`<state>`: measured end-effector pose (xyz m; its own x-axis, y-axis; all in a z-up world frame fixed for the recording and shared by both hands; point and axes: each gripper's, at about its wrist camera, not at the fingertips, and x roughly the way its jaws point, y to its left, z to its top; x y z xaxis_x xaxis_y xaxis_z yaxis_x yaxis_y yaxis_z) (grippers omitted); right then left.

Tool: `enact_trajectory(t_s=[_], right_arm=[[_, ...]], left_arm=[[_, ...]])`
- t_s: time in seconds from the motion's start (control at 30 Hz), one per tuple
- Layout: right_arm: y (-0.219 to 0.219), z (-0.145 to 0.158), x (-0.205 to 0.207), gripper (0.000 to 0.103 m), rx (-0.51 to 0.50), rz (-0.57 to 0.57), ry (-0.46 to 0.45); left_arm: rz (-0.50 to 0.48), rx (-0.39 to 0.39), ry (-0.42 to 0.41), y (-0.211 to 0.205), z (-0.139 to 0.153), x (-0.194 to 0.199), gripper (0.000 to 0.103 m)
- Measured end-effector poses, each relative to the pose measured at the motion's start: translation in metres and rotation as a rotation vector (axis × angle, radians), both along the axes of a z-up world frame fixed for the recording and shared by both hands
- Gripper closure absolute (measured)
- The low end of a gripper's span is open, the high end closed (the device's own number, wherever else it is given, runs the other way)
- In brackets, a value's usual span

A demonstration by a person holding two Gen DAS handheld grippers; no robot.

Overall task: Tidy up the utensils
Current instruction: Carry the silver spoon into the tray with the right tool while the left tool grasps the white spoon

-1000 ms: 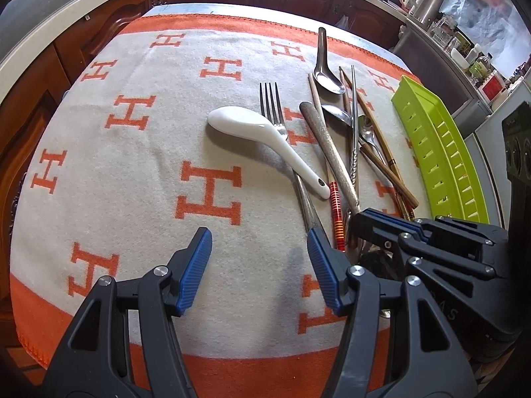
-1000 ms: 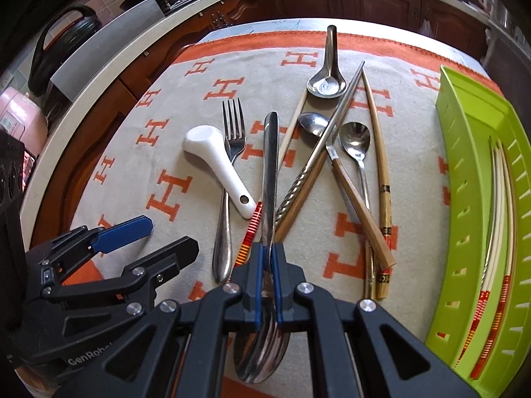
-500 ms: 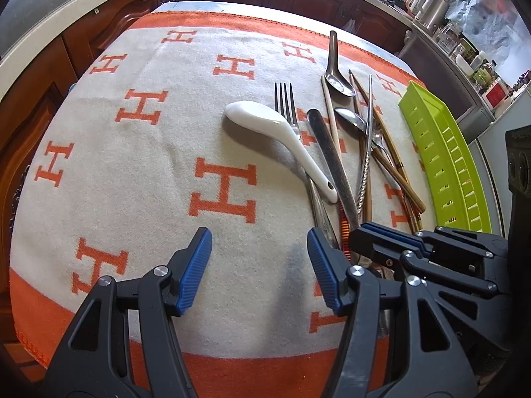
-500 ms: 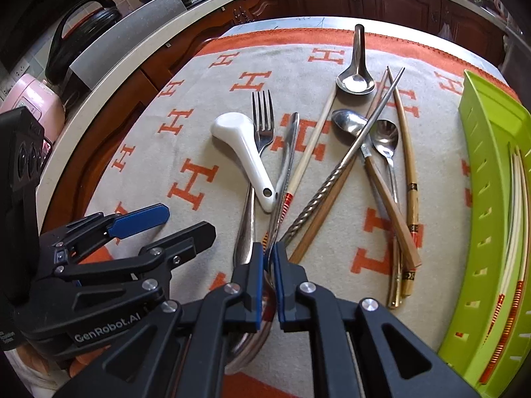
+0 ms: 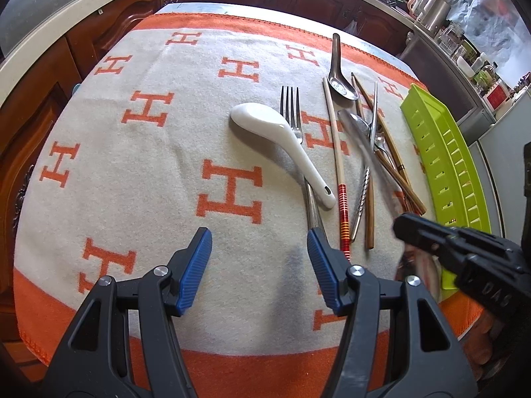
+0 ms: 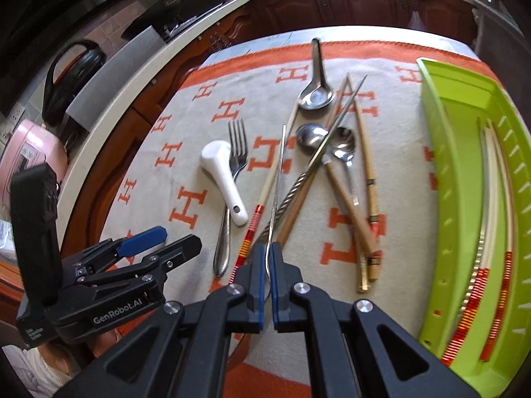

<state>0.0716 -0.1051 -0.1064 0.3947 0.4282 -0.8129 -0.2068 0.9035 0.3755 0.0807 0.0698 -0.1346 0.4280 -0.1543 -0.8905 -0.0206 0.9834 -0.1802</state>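
From the left wrist, the left tongs [image 5: 259, 265] hang open with nothing between them above the orange-lettered blanket [image 5: 132, 172] on the worktop, where a white spoon [image 5: 278, 139], a fork [image 5: 292, 112] and crossed chopsticks lie beside the green tray [image 5: 444, 165]. From the right wrist, the right tongs [image 6: 268, 265] are clamped on a thin metal utensil [image 6: 278, 179] seen edge-on, lifted over the pile, while the green tray [image 6: 441, 106] at the right holds pale chopsticks [image 6: 491, 219] with red-striped ends lying lengthwise.

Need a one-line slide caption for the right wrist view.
Right gripper shut on a metal utensil, lifting it edge-on above the utensil pile, green tray at right.
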Motion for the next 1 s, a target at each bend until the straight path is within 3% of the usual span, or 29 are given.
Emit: enact_trajectory(t_s=[0.27, 0.47, 0.7, 0.87, 1.0], right_arm=[[-0.068, 0.041, -0.006, 0.101, -0.008, -0.185, -0.097], [-0.124, 0.035, -0.003, 0.101, -0.087, -0.328, -0.081], [-0.141, 0.009, 0.004, 0.101, -0.191, -0.334, -0.013], [-0.141, -0.002, 0.005, 0.100, -0.223, -0.316, 0.040], [-0.141, 0.003, 0.003, 0.100, -0.212, -0.320, 0.022]], left_arm=[[0.000, -0.041, 0.038, 0.001, 0.000, 0.011, 0.046], [0.070, -0.157, 0.052, 0.014, 0.000, 0.034, 0.046], [0.147, -0.279, 0.059, 0.020, -0.009, 0.059, 0.046], [0.181, -0.305, 0.042, 0.015, -0.012, 0.070, 0.046], [0.206, -0.289, 0.027, 0.009, -0.013, 0.078, 0.046]])
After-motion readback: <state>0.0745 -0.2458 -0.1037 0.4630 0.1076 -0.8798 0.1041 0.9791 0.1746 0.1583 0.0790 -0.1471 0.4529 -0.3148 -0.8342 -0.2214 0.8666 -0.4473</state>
